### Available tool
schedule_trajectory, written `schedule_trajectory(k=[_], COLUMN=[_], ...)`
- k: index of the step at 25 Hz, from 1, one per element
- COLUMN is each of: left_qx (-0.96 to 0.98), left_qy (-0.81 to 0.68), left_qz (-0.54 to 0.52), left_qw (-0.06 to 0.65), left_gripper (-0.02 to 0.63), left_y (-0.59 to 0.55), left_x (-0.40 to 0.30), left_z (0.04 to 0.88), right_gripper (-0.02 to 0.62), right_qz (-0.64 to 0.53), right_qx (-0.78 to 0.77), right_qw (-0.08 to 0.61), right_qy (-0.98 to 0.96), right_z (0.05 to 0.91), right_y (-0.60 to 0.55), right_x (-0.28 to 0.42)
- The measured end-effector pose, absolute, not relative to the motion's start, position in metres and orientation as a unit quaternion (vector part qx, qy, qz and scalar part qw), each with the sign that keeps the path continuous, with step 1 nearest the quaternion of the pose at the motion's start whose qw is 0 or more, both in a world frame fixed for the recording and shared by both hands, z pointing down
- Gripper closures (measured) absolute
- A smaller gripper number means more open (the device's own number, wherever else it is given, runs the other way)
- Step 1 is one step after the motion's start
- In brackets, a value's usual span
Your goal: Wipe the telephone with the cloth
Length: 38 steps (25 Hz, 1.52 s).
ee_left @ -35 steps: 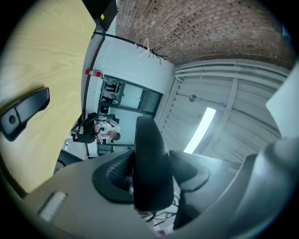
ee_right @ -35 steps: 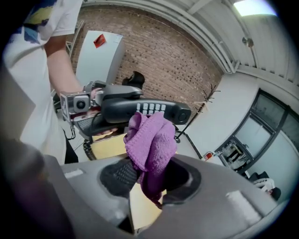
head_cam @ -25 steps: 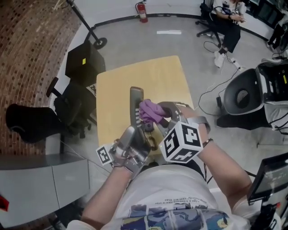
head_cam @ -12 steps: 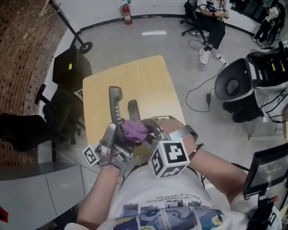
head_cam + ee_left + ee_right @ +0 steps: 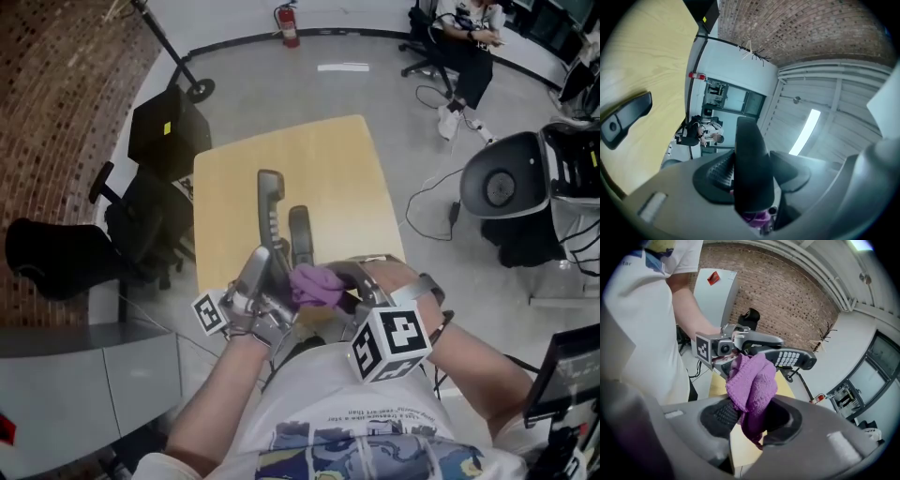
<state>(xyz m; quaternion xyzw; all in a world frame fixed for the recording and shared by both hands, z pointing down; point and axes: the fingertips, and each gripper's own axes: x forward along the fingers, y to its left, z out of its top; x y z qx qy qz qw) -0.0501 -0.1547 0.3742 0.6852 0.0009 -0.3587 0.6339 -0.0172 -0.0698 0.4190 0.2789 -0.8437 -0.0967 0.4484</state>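
Though held close together over the near edge of the counter [image 5: 309,155], pointed differently: left tool [image 5: 263,272] tilted up and away from the body, right tool [image 5: 335,287] angled down and across toward it. Left tool clamped on the lower end of the black handset [image 5: 270,202], held clear of the counter, keypad side toward the right tool. Right tool pinching a bunched purple cloth [image 5: 310,283], up against the gripped end of the handset, just beside the left tool's tips. Both forearms bent in, wrists near the belly. Marker cube [image 5: 392,343] of the right tool nearest the head camera.

Head view: whole layout from above, with a long black piece [image 5: 300,236] flat on the counter just right of the raised handset. Black chair [image 5: 56,258] at left, fire extinguisher [image 5: 288,23] by the far wall.

Left gripper view: back of the handset filling the gap between the jaws, scrap of purple cloth beneath it, ceiling light strip [image 5: 806,131] beyond.

Right gripper view: rows of pale keys [image 5: 788,357] on the handset, cloth hanging down between the jaws, left forearm [image 5: 689,310] behind.

Writing: black-and-white square patterns on the cubes. Key print too small to read. Red label [image 5: 714,277] on a grey cabinet [image 5: 717,296], unreadable.
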Motion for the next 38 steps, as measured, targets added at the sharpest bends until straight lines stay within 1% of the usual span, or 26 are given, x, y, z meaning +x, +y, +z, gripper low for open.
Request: schedule_trajectory(k=[7, 11, 21, 26, 33, 38], left_qx=[0.687, 0.687, 0.687, 0.683, 0.681, 0.692], left_qy=[-0.001, -0.005, -0.029, -0.027, -0.029, -0.056], left_qz=[-0.350, -0.347, -0.359, -0.368, -0.370, -0.364], left_qw=[0.636, 0.638, 0.631, 0.630, 0.631, 0.621], left_gripper=[0.357, 0.357, 0.358, 0.357, 0.357, 0.357], left_y=[-0.151, -0.152, -0.157, -0.157, -0.156, -0.157], left_x=[-0.045, -0.045, -0.048, -0.050, -0.051, -0.055], left_z=[0.377, 0.377, 0.381, 0.379, 0.378, 0.381], right_gripper=[0.476, 0.475, 0.476, 0.476, 0.476, 0.476], right_qz=[-0.095, -0.099, -0.130, -0.121, -0.098, -0.062], right_qx=[0.346, 0.357, 0.305, 0.294, 0.293, 0.297], right_qw=[0.423, 0.415, 0.436, 0.442, 0.449, 0.458], right_qy=[-0.832, -0.831, -0.837, -0.839, -0.838, -0.836], right_z=[0.385, 0.375, 0.391, 0.404, 0.427, 0.458], right_y=[-0.115, -0.131, -0.091, -0.073, -0.071, -0.073], right_x=[0.002, -0.008, -0.027, -0.029, -0.018, 0.007])
